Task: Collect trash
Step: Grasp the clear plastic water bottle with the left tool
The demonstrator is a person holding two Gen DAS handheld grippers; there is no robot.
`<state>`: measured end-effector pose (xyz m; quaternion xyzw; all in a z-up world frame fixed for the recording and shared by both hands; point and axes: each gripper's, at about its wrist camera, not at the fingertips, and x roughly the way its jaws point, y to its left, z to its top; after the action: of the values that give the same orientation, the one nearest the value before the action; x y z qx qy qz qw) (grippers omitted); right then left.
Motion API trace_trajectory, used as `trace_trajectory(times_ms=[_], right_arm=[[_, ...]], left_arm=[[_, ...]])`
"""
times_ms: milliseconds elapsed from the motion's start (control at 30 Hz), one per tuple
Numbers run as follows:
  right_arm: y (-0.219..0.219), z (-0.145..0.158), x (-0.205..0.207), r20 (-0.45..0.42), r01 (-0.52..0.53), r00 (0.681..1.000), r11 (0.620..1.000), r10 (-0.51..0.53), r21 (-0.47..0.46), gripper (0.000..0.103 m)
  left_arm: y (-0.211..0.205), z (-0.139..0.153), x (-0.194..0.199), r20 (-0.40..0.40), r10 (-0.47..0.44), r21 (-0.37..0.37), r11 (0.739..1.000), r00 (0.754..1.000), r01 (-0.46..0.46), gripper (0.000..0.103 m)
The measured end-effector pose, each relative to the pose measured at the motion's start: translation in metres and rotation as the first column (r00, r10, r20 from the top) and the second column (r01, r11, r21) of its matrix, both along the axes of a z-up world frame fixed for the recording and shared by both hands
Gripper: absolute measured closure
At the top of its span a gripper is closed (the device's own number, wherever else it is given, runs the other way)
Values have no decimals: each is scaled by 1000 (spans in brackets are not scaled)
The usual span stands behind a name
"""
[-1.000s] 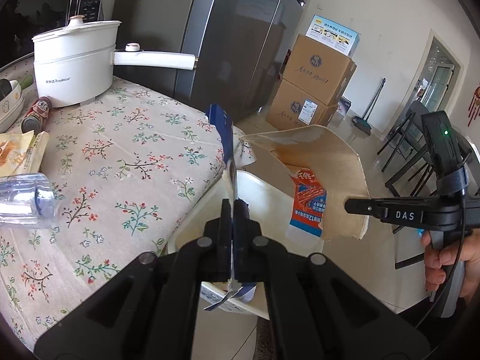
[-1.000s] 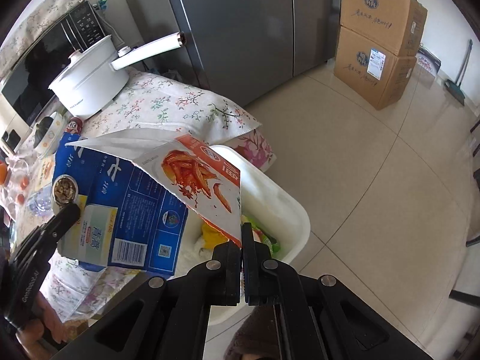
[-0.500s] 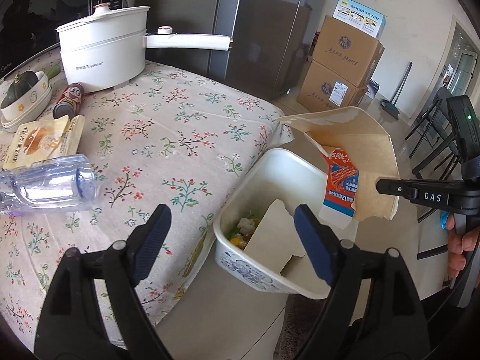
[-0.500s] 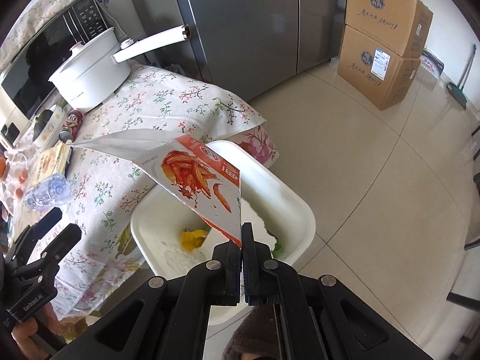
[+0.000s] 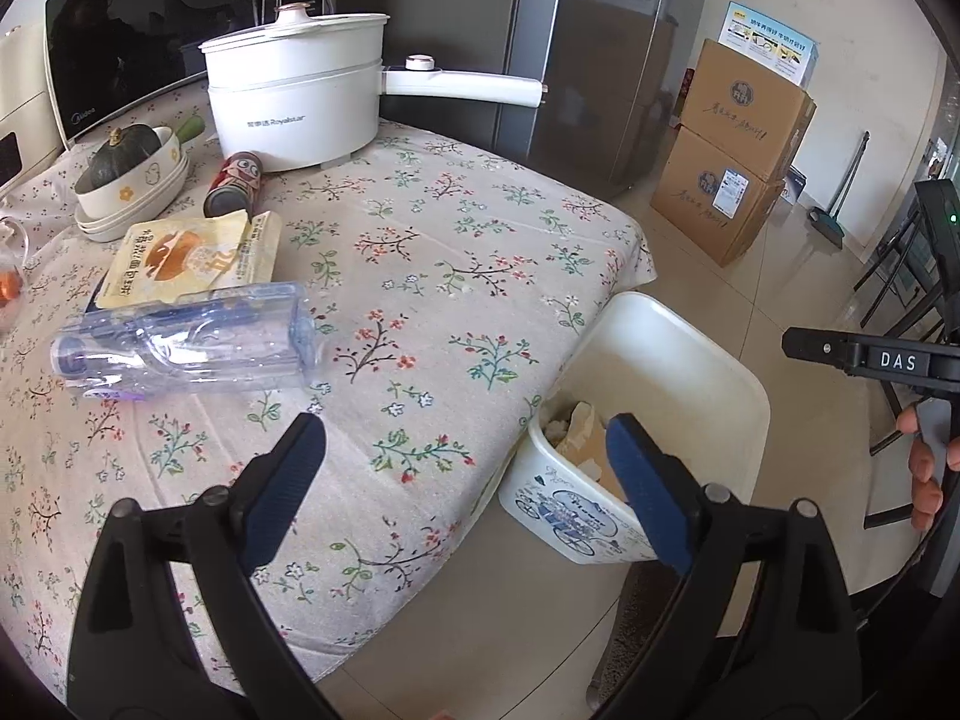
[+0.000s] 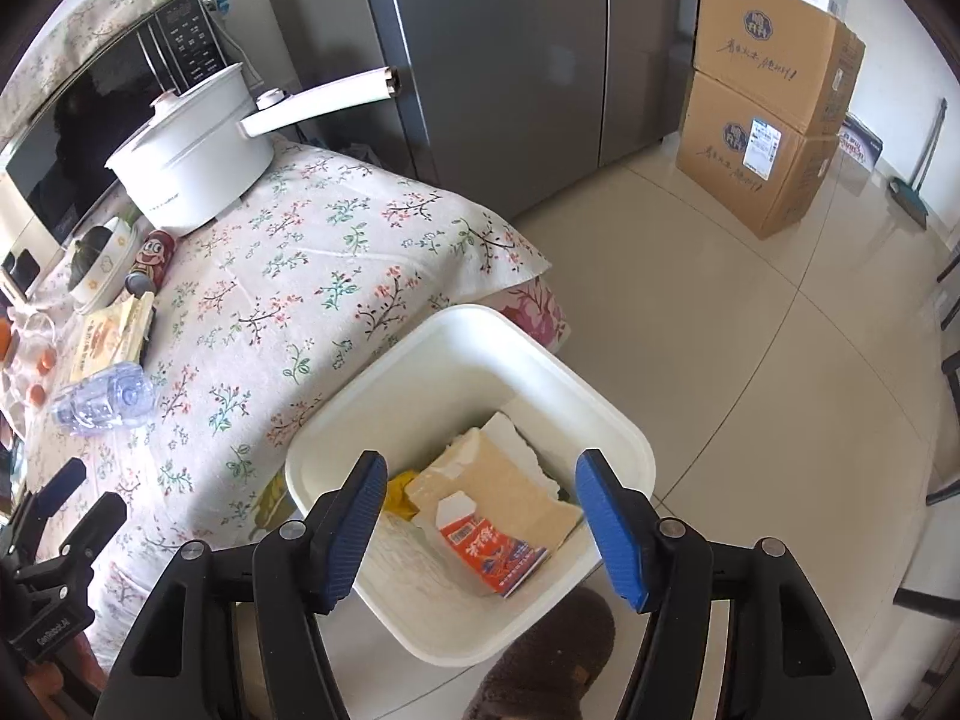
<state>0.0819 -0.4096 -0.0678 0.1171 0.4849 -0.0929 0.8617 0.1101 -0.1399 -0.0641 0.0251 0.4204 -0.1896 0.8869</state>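
A white trash bin (image 6: pixel 624 426) (image 5: pixel 720 360) stands on the floor against the table's corner. Inside it lies a flattened carton with a red printed flap (image 6: pixel 492 552) among other cardboard and scraps. My right gripper (image 6: pixel 480 468) hangs over the bin, its jaws opening, nothing between them. My left gripper (image 5: pixel 465 438) hovers over the table's near edge, its jaws opening wide and empty. On the floral tablecloth (image 5: pixel 450 252) lie a clear plastic bottle (image 5: pixel 180 342) on its side, a yellow snack packet (image 5: pixel 186 258) and a red can (image 5: pixel 234 183).
A white electric pot (image 5: pixel 294 84) with a long handle stands at the table's back, beside stacked bowls (image 5: pixel 129 186) holding a dark squash. A microwave (image 5: pixel 150 30), a fridge (image 5: pixel 588 48) and stacked cardboard boxes (image 5: pixel 738 150) stand behind. A hand (image 5: pixel 927 462) holds the right gripper's grip.
Both grippers went from shut to open. The blue carton left my left gripper, the red-printed carton left my right, and both dropped into the bin. The left view swung toward the table.
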Motion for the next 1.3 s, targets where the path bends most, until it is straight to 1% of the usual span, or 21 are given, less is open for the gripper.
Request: trace_trajectory(times_ms=[100, 200, 267, 333, 433, 467, 533, 600, 633, 733, 767, 867, 933, 967, 1033, 1100, 1167, 1233, 1300], right_arm=[[9, 0, 4, -4, -26, 1000, 1000, 26, -5, 32], [19, 0, 11, -8, -51, 999, 999, 51, 0, 31], [26, 1, 18, -9, -71, 997, 997, 71, 11, 31], [35, 3, 26, -7, -94, 996, 995, 94, 20, 30], [50, 7, 40, -1, -128, 992, 992, 128, 13, 29], [55, 7, 44, -1, -136, 991, 991, 136, 5, 28], [65, 8, 55, -3, -150, 989, 989, 150, -3, 28], [72, 8, 64, 0, -157, 988, 988, 157, -1, 28], [75, 8, 67, 0, -160, 987, 987, 160, 0, 28], [80, 6, 75, -8, -167, 986, 986, 167, -3, 28], [80, 5, 78, -12, -166, 986, 986, 166, -6, 27], [78, 3, 84, -24, -154, 988, 988, 153, -9, 27], [77, 2, 87, -26, -145, 989, 989, 144, -5, 27], [77, 2, 88, -28, -141, 990, 990, 141, -6, 27], [78, 0, 91, -33, -139, 990, 990, 139, -8, 27], [80, -1, 92, -40, -141, 989, 990, 140, -12, 27], [83, -1, 94, -42, -145, 989, 989, 144, -14, 27], [87, 0, 95, -40, -153, 987, 988, 153, -12, 27], [92, 2, 94, -34, -161, 986, 987, 161, -10, 27]], left_arm=[[17, 1, 2, -3, 40, 15, 999, 999, -40, 8], [41, 4, 9, -3, 112, 25, 993, 994, -112, 8], [62, 6, 21, -14, 188, 23, 982, 982, -188, 8], [84, 4, 35, -41, 279, 18, 960, 959, -279, 8], [117, -4, 58, -103, 421, -6, 906, 901, -424, 8], [127, -7, 65, -122, 466, -14, 882, 876, -471, 8], [142, -14, 77, -163, 550, -34, 827, 819, -561, 8], [151, -21, 89, -207, 609, -55, 775, 766, -630, 8], [152, -24, 95, -212, 636, -46, 752, 742, -657, 8], [147, -30, 109, -198, 692, -19, 706, 695, -708, 8], [146, -34, 113, -204, 708, -17, 688, 676, -725, 8], [149, -45, 121, -268, 730, -55, 640, 629, -766, 8], [148, -50, 123, -286, 746, -74, 608, 601, -790, 8], [146, -52, 123, -292, 751, -77, 599, 592, -797, 8], [143, -55, 124, -302, 748, -94, 594, 591, -799, 8], [139, -56, 123, -299, 744, -100, 599, 598, -795, 8], [139, -55, 122, -287, 733, -93, 619, 616, -780, 9], [141, -54, 123, -283, 713, -80, 649, 642, -757, 10], [150, -54, 120, -281, 699, -54, 673, 658, -738, 12]])
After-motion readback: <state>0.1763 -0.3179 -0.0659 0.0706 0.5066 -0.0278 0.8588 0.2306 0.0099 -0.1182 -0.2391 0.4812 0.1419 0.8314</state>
